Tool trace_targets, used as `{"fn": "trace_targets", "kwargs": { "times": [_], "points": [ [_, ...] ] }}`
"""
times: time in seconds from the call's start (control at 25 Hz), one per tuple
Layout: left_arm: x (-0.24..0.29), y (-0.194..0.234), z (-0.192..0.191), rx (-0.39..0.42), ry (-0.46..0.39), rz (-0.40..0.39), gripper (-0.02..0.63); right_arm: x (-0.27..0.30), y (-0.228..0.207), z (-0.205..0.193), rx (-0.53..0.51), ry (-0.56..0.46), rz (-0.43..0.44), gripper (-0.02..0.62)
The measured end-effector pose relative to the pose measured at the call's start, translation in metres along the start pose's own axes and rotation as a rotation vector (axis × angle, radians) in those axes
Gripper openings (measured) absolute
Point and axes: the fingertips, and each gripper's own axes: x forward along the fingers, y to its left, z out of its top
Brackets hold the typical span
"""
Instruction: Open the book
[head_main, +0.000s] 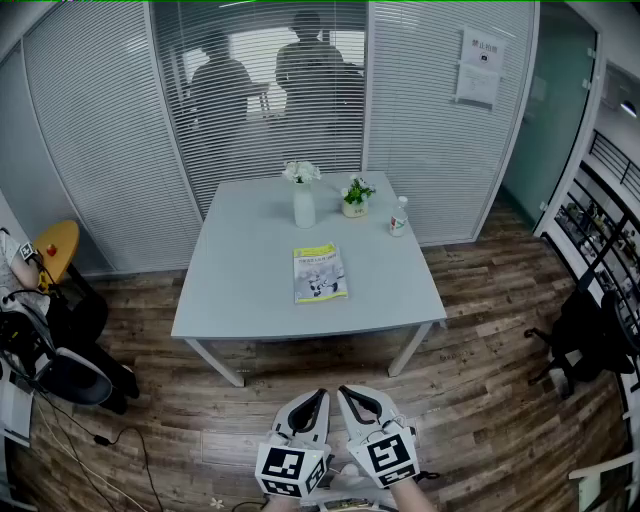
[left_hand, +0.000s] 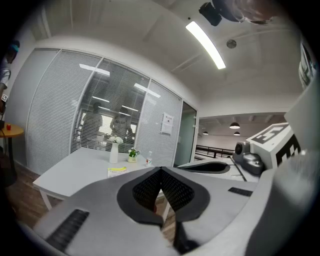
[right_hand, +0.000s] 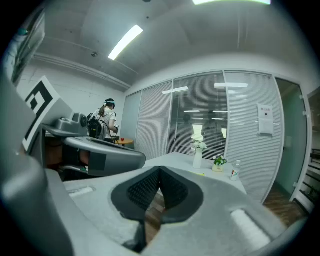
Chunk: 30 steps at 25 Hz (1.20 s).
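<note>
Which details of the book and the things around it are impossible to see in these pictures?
The book: head view, cover print too small to read.
Same book, left gripper view: near part hidden behind the left tool.
Two people: head view, only dim outlines behind the blinds.
The notice: head view, text too small.

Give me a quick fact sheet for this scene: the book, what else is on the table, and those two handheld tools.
book: closed, lying flat near the middle of the table
far side of table: vase of white flowers, small potted plant, bottle
left tool: shut, empty, held short of the table
right tool: shut, empty, close beside the left tool
progress: book not yet touched
</note>
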Motion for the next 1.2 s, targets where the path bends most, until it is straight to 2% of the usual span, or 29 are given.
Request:
{"fn": "trace_targets", "kwargs": {
  "times": [0.2,0.52,0.8,1.04,1.2],
  "points": [
    [0.010,-0.007,-0.002,0.009,0.003,0.015,-0.002,-0.004,-0.013,-0.003,0.011,-0.018,0.004,0.002],
    [0.015,-0.016,-0.009,-0.045,-0.016,0.039,-0.002,-0.007,-0.020,-0.013,0.017,-0.015,0.065,0.002],
    [0.032,0.001,-0.011,-0.005,0.005,0.066,-0.002,0.014,-0.029,-0.018,0.021,0.012,0.080,0.002],
    [0.076,0.026,-0.010,-0.009,0.025,0.006,-0.002,0.053,-0.061,-0.016,0.040,0.015,0.030,0.002],
    [0.108,0.049,0.009,-0.016,0.038,-0.040,-0.002,0.090,-0.082,-0.005,0.037,0.027,-0.003,0.002]
  ]
}}
